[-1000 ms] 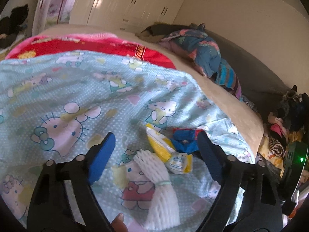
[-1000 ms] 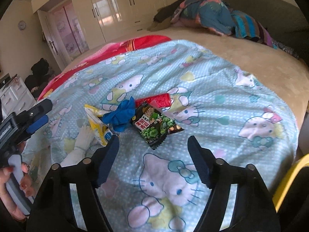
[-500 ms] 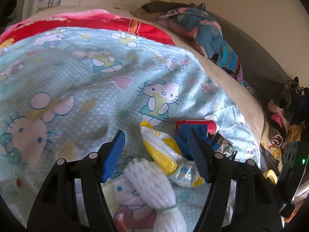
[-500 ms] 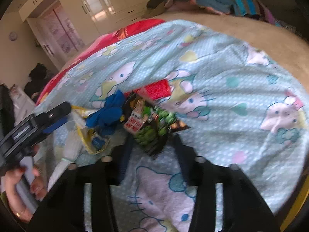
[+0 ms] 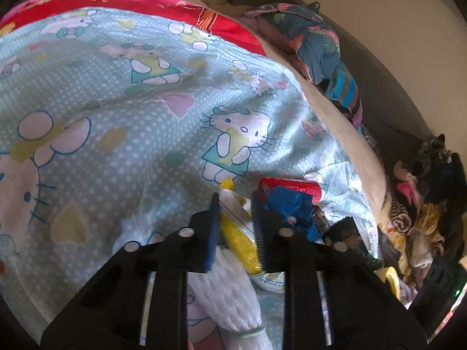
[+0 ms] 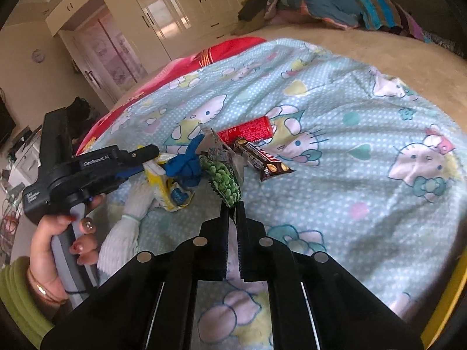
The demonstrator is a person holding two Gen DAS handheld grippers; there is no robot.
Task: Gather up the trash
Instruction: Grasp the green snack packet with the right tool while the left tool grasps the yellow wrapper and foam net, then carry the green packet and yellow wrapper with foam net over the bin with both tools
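On the cat-print blanket [image 6: 335,151] lies a small heap of trash. My left gripper [image 5: 235,204] is closing its jaws on the yellow-and-white wrapper [image 5: 238,236], and the pads touch both its sides. A white foam net [image 5: 230,297] lies under that gripper. In the right wrist view my right gripper [image 6: 232,207] is shut on the lower corner of the green pea packet [image 6: 223,179], which stands tilted up. Beside the packet are a crumpled blue piece [image 6: 186,166], a brown chocolate-bar wrapper [image 6: 264,159] and a red packet [image 6: 248,131]. The left gripper [image 6: 143,162] shows there too.
A person's hand [image 6: 55,242] in a green sleeve holds the left gripper's handle. A red blanket [image 6: 181,64] and a pile of clothes [image 6: 321,0] lie farther up the bed. Wardrobes [image 6: 163,14] stand behind. Clutter [image 5: 423,204] crowds the floor beside the bed; something yellow [image 6: 458,277] sits at the right edge.
The left gripper came forward and down over the yellow wrapper and its jaws narrowed onto it. The right gripper shut on the pea packet, which tipped up and uncovered the chocolate-bar wrapper.
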